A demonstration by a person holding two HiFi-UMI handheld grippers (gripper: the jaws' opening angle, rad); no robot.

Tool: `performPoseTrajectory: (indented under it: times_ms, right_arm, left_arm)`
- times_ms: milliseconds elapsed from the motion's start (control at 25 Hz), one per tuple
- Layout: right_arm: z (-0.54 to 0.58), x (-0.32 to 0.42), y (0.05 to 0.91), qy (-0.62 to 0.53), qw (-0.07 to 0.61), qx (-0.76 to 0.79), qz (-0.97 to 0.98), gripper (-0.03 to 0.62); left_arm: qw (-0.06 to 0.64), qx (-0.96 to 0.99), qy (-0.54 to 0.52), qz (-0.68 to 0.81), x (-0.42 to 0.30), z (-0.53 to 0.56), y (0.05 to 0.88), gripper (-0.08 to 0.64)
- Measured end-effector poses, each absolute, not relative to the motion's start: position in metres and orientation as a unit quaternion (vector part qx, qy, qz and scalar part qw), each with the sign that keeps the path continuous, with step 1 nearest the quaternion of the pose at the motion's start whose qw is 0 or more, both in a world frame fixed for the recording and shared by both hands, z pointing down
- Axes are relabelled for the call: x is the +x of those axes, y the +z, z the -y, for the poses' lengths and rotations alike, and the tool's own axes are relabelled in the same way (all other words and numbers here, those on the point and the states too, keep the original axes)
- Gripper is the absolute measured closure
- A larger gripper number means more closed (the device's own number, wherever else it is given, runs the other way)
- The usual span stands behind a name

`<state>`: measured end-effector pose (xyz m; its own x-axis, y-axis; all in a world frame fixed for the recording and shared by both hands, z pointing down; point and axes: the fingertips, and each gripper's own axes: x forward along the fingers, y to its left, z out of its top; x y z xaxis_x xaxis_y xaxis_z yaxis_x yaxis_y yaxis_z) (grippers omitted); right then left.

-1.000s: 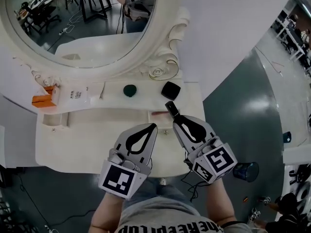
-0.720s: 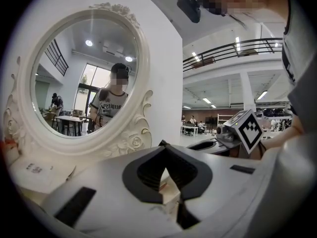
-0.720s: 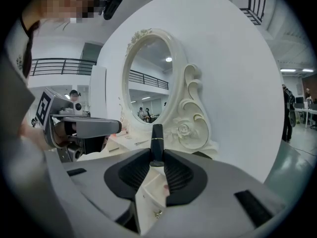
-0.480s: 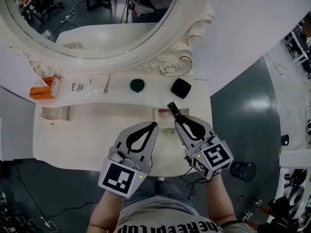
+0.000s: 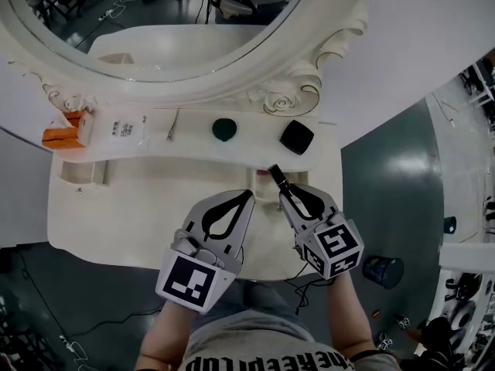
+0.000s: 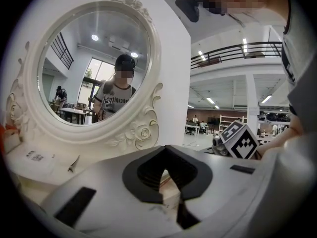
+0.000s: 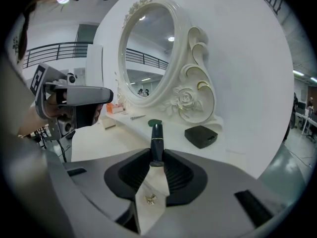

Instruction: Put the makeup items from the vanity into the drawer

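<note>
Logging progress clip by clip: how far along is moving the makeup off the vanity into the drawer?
Done: nothing I can confirm; the drawer's inside doesn't show. In hand: the right tool is shut on a dark tube over the vanity top; the left tool is shut, empty. To do: the green round item, black square case and thin stick sit on the shelf below the mirror, beside two boxes.

I hold a slim dark makeup tube [image 7: 156,138] upright in my right gripper [image 5: 284,192]. A round green item [image 5: 224,129] and a black square compact [image 5: 297,137] lie apart on the vanity shelf [image 5: 193,135].
</note>
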<state>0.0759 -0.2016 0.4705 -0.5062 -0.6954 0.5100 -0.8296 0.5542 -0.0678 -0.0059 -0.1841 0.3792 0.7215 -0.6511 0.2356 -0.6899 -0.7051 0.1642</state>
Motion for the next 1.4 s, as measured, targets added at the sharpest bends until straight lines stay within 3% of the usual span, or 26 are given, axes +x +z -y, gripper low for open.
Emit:
performPoseTrajectory:
  times_ms: [640,1400]
  right_arm:
    - [0.203,0.076,0.507,0.144,0.299,0.429,0.841,0.488]
    - [0.204,0.075,0.515,0.154,0.302,0.419,0.842,0.477]
  left_arm:
    - [0.138,0.913,0.083,0.375,-0.013,0.193,0.394,0.546]
    - [0.142,0.910,0.086,0.379,-0.010,0.198,0.397,0.546]
